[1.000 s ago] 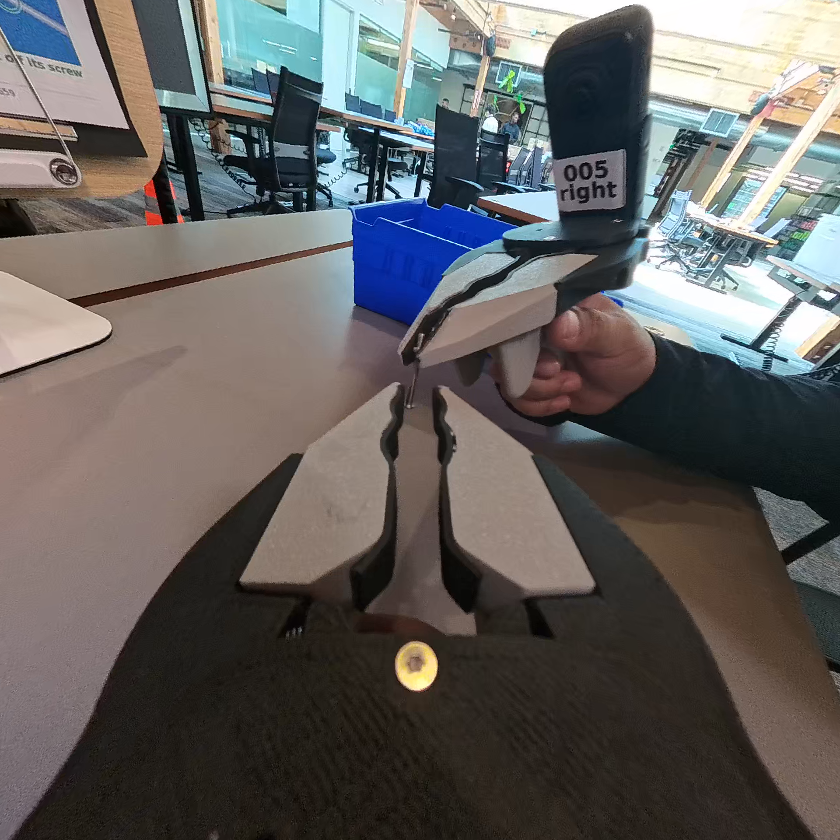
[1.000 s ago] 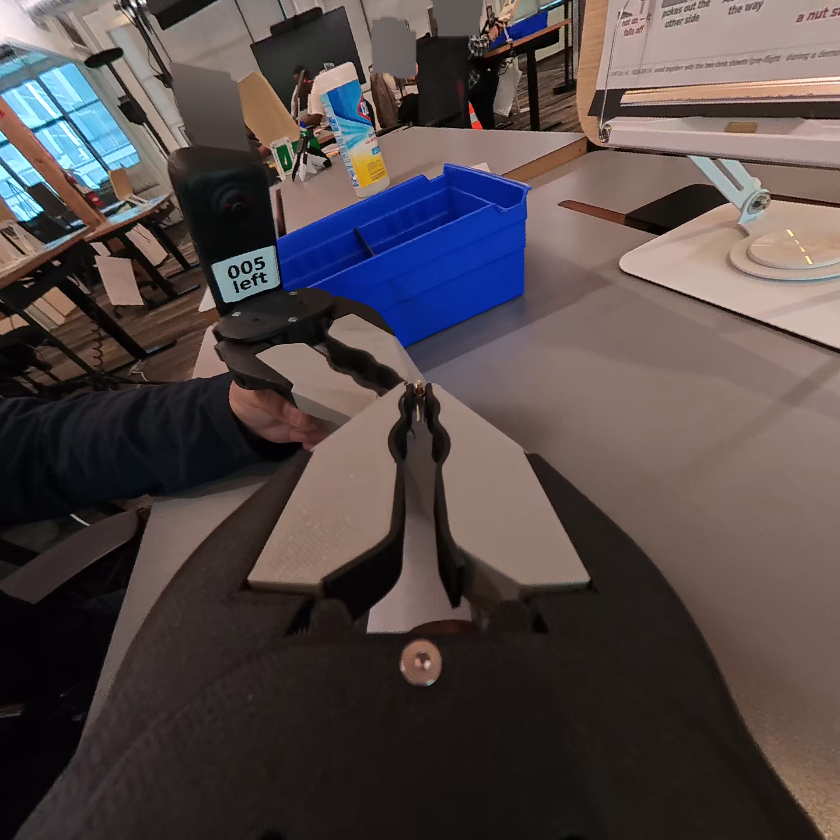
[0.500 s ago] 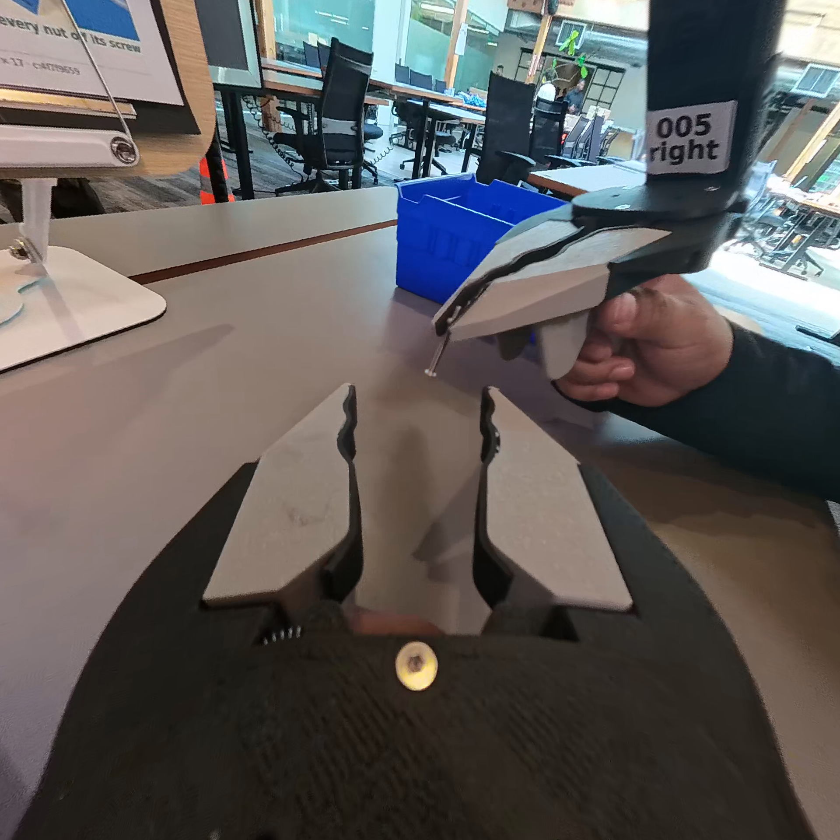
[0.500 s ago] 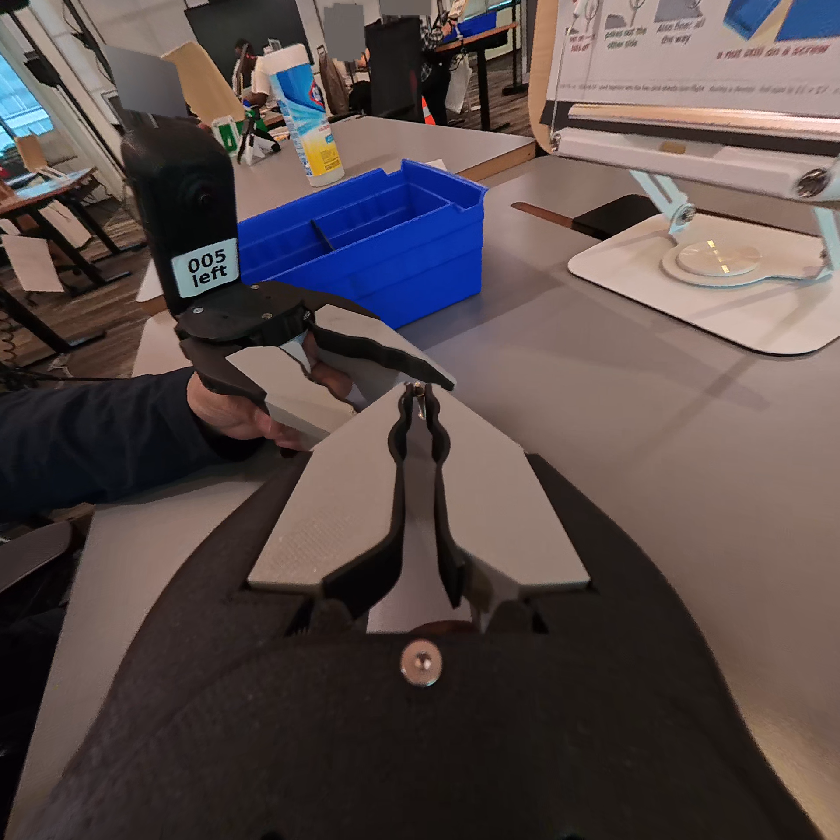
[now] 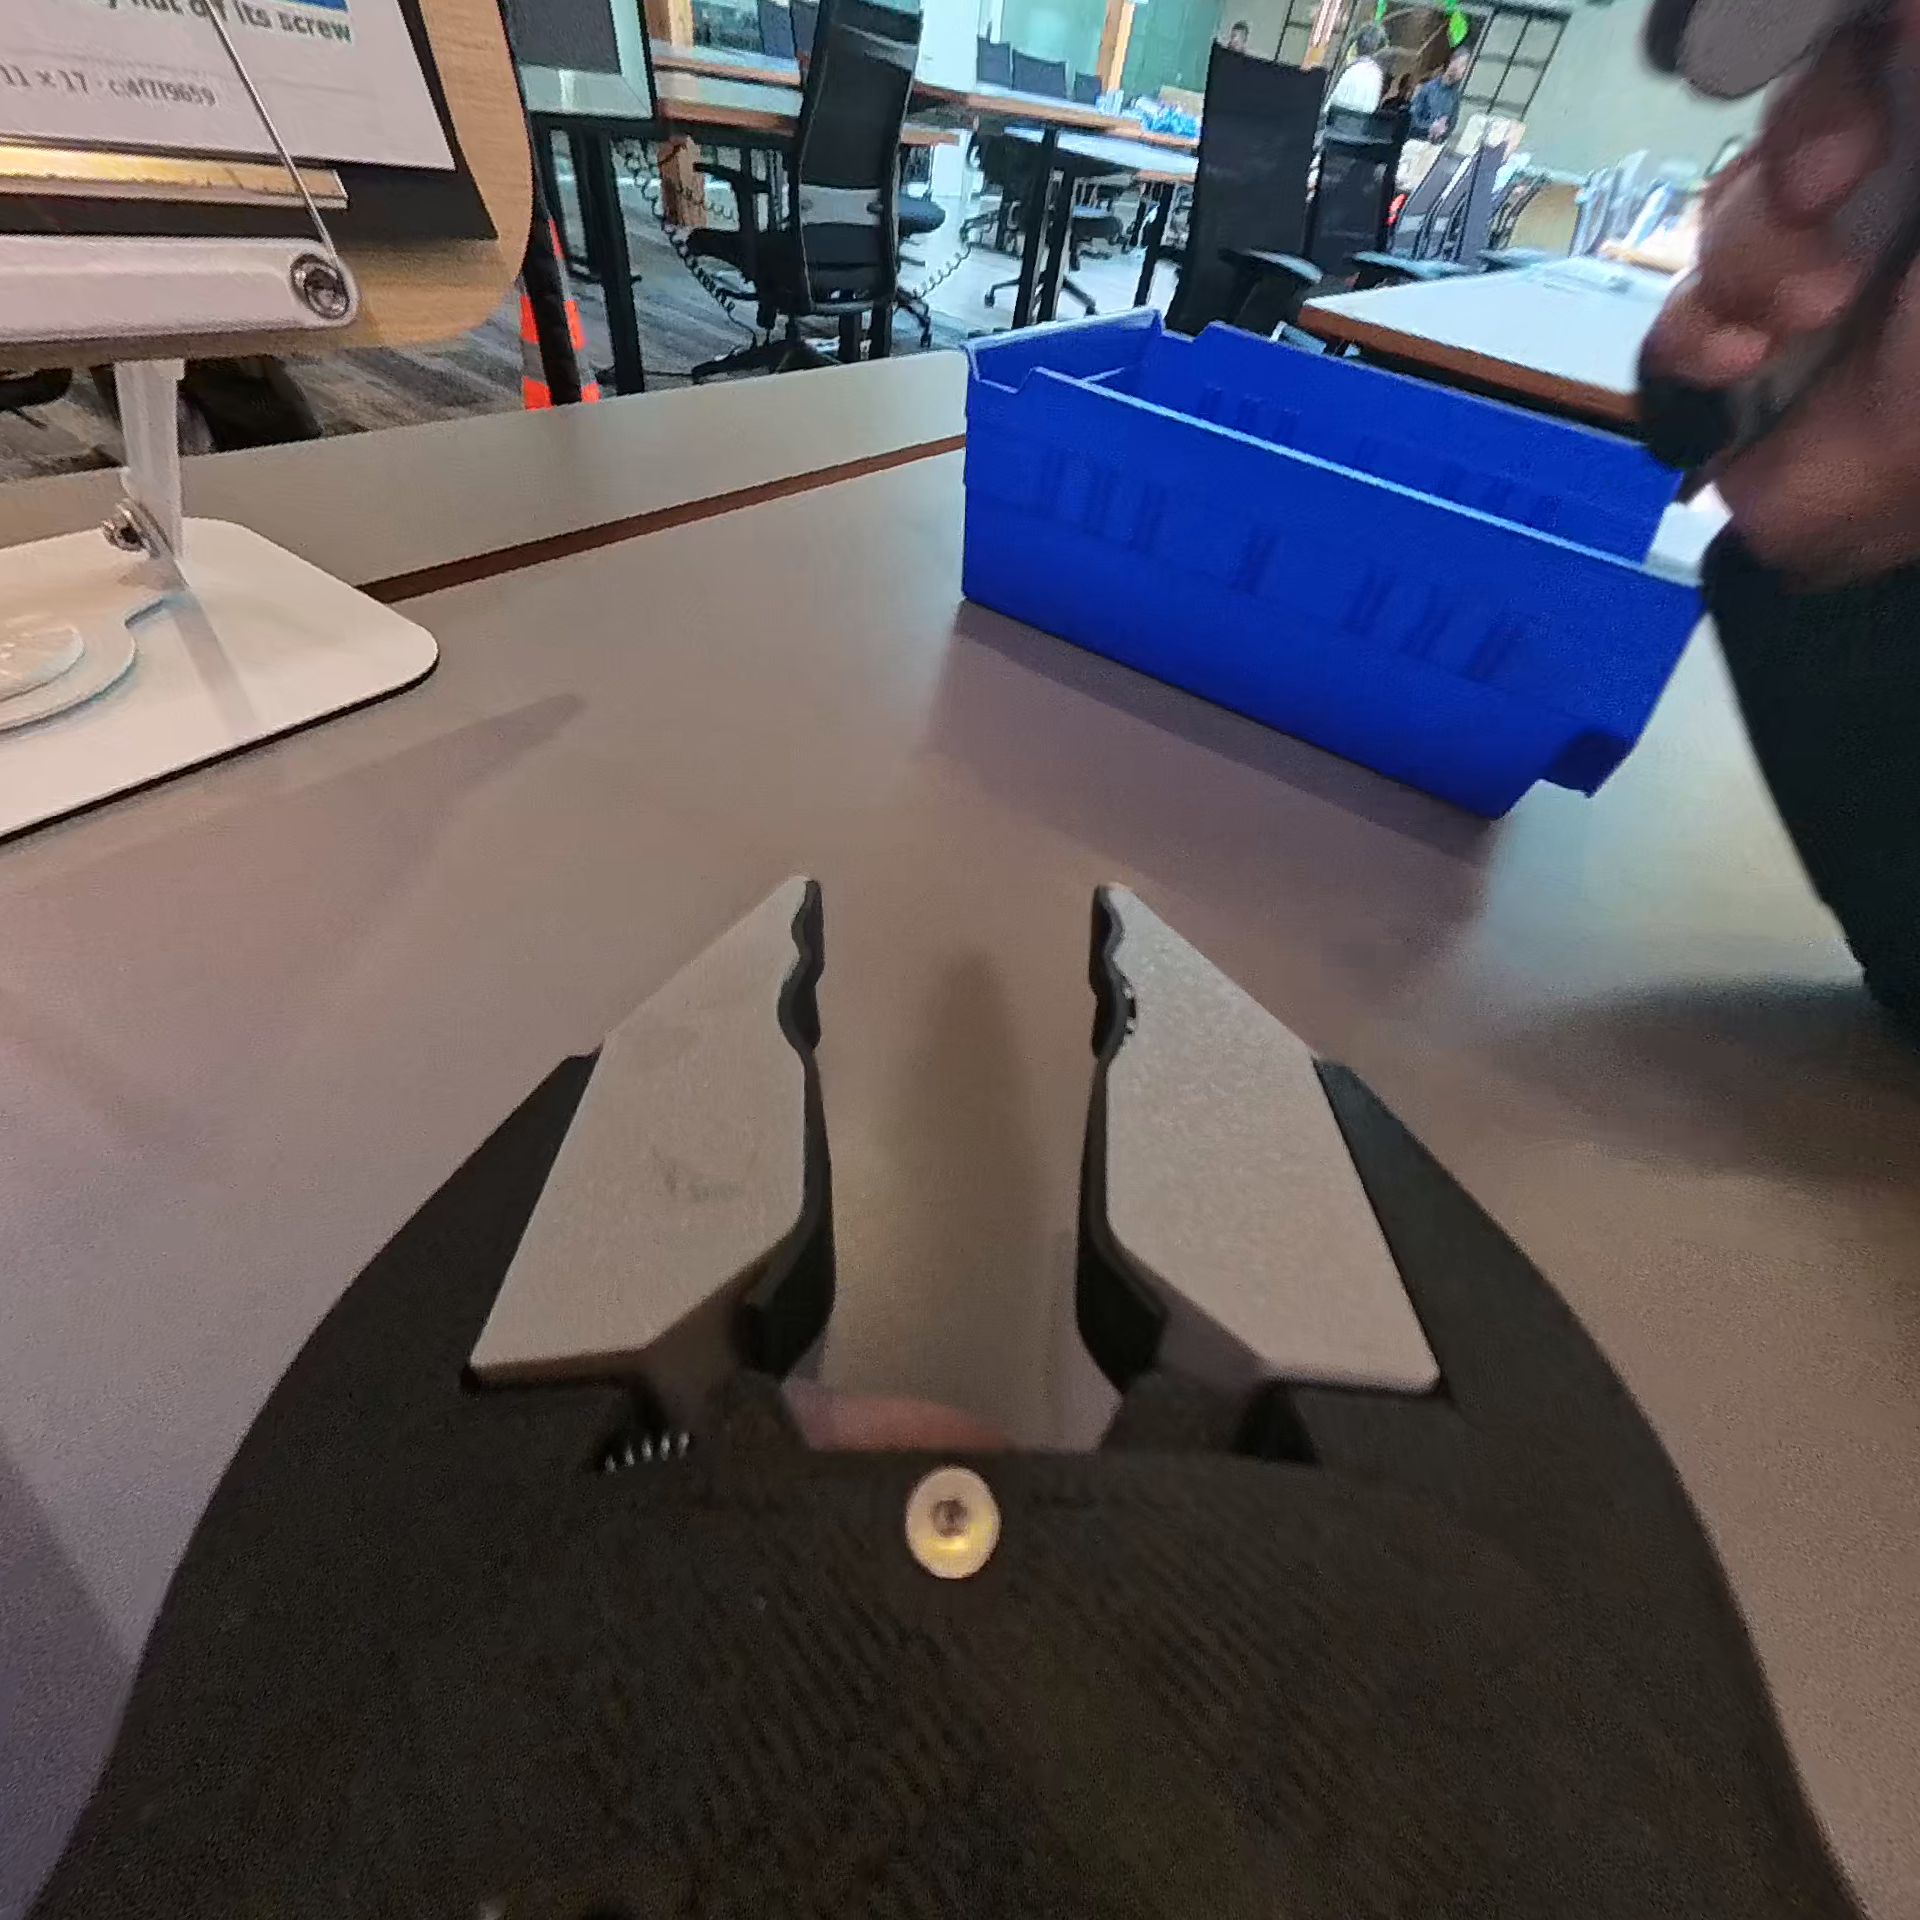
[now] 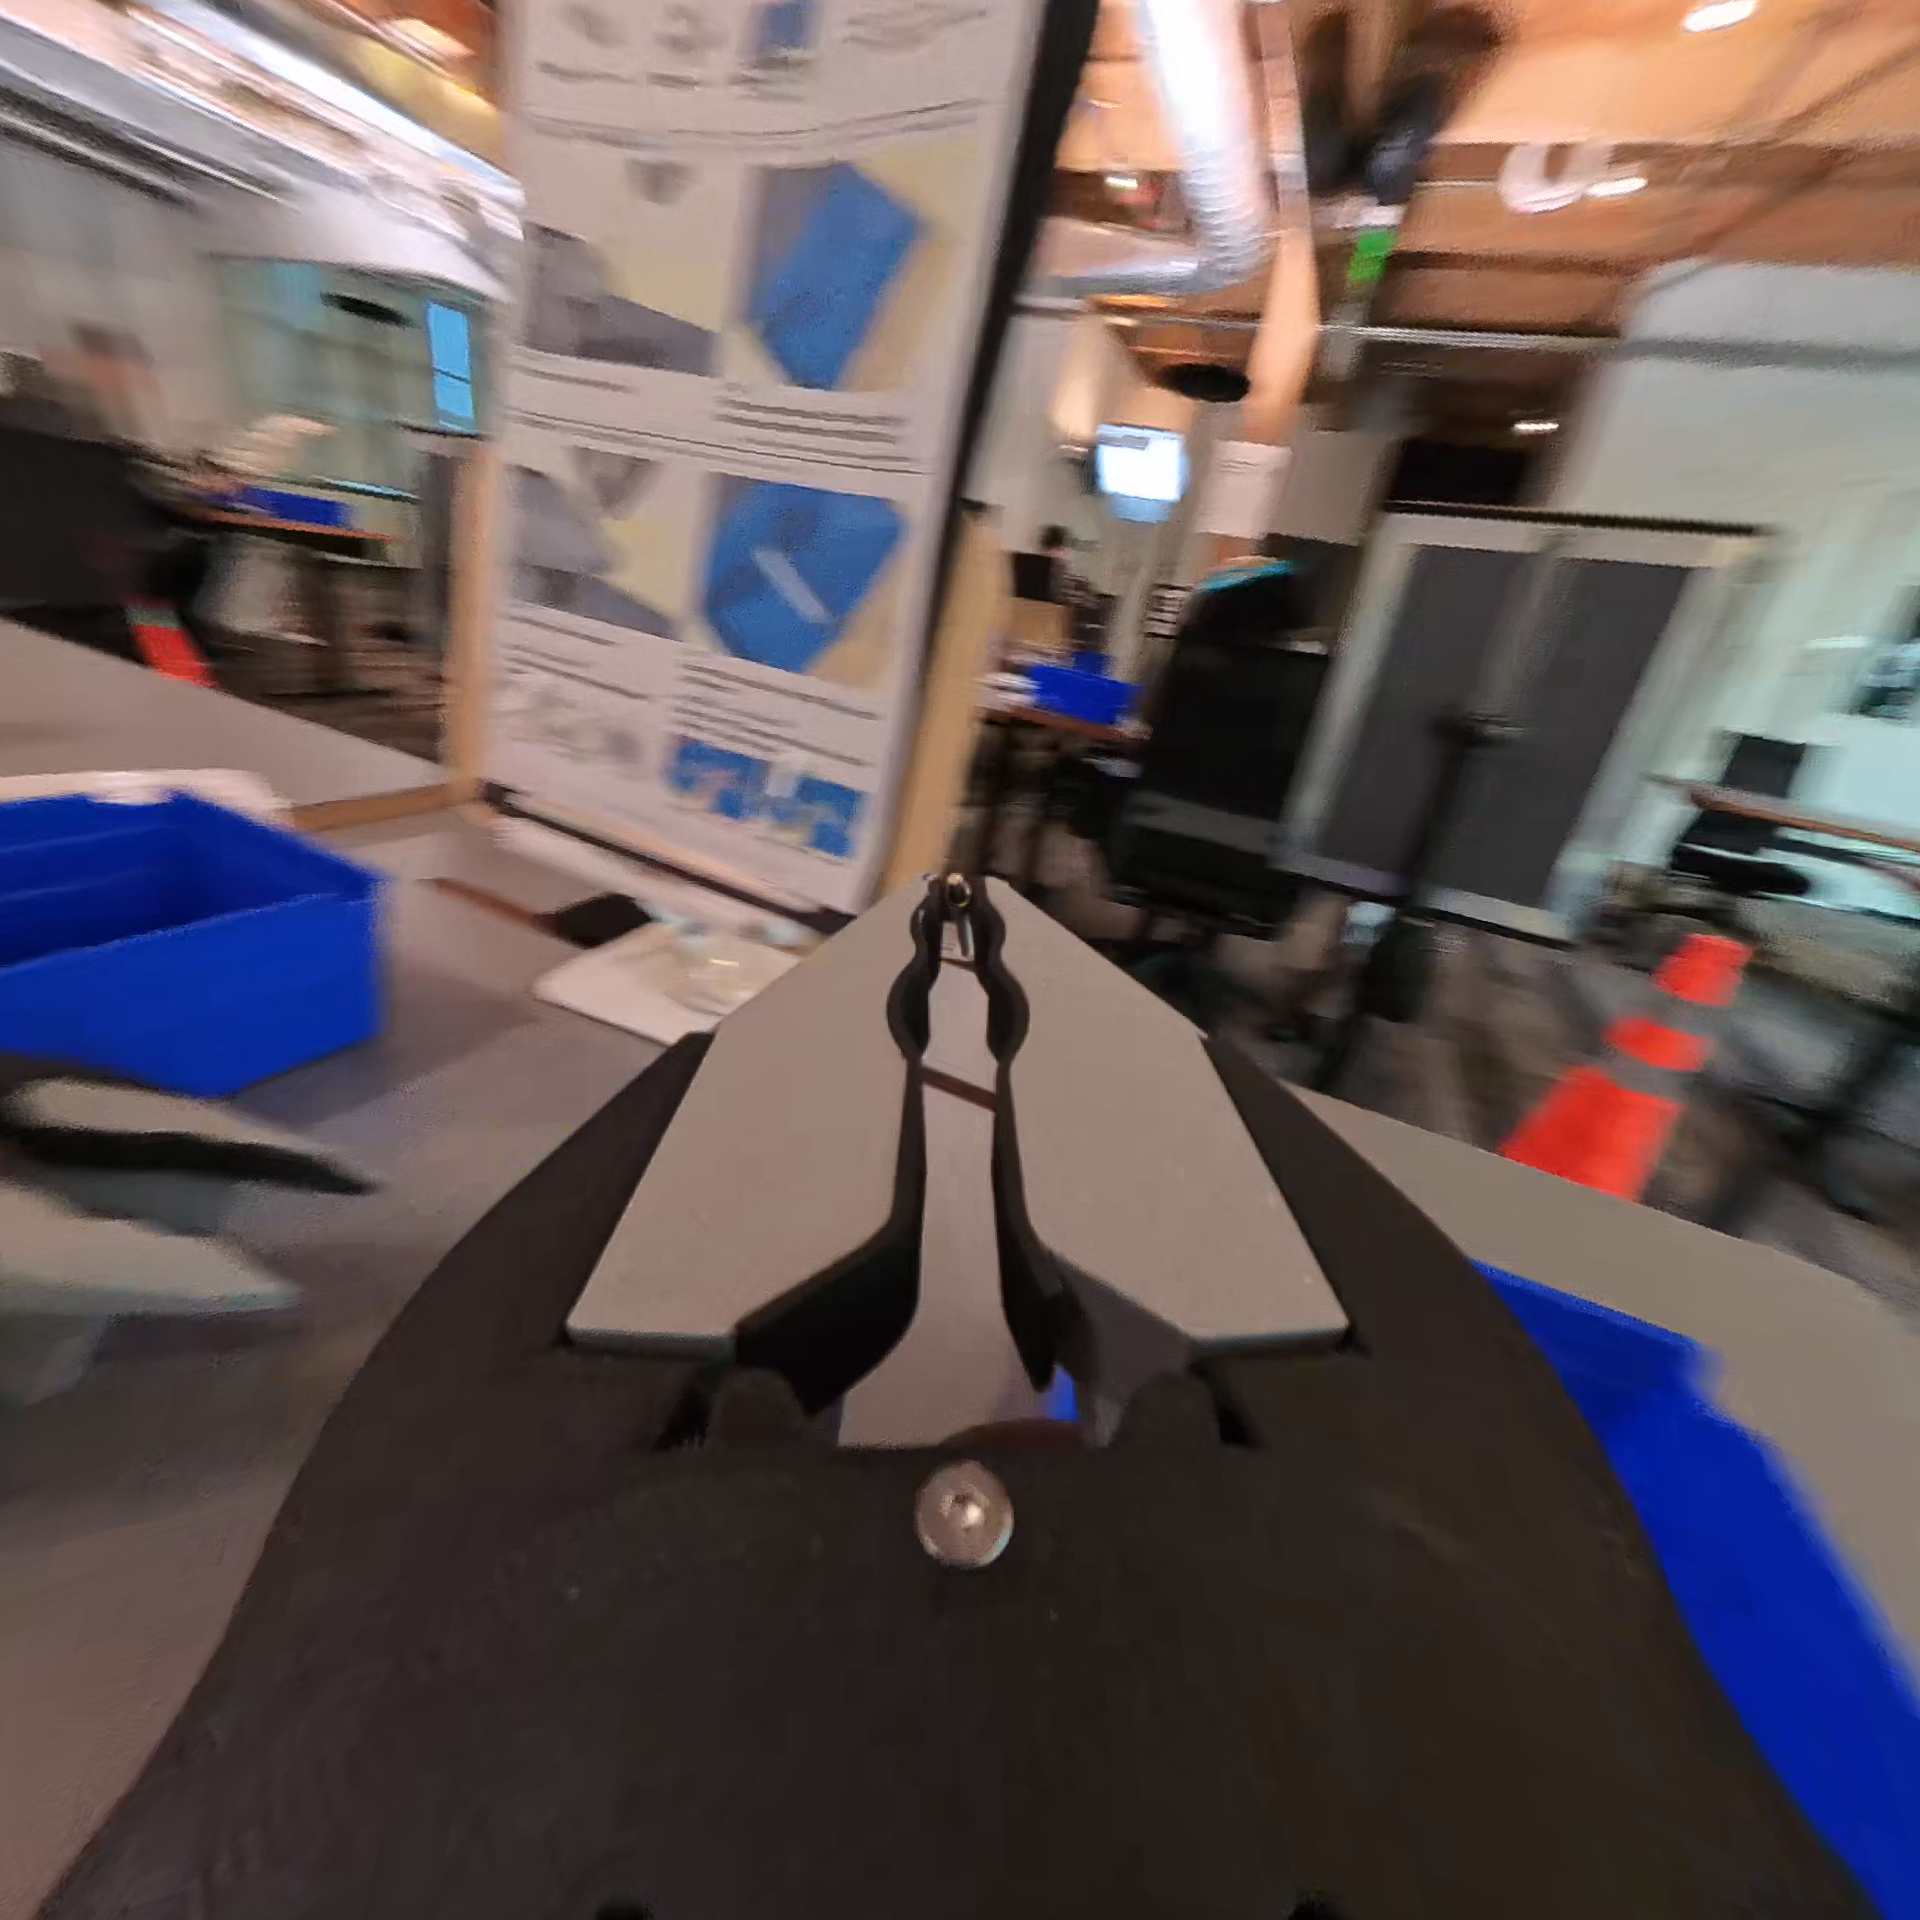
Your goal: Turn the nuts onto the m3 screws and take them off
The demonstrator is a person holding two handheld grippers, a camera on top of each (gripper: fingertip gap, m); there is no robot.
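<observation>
My right gripper (image 6: 956,896) is shut on a small silvery screw (image 6: 962,923) pinched at its very tips and held up in the air. I cannot tell if a nut sits on it. My left gripper (image 5: 956,914) is open and empty, low over the grey table (image 5: 644,790). In the left wrist view only the blurred hand (image 5: 1787,312) that holds the right gripper shows, at the upper right. The left gripper shows blurred at the left edge of the right wrist view (image 6: 156,1164).
A blue bin (image 5: 1299,582) stands on the table ahead and right of the left gripper; it also shows in the right wrist view (image 6: 177,935). A white stand base (image 5: 208,644) with a poster board (image 6: 727,436) is at the left. A blurred blue shape (image 6: 1714,1507) lies below the right gripper. Orange cones (image 6: 1621,1091) stand on the floor. The white stand base (image 5: 208,644) sits 30 cm or so from the ends of my left fingers.
The left gripper opened and drew away from the screw. The right gripper, still shut on the screw, lifted and swung to the right, out of the left view's middle.
</observation>
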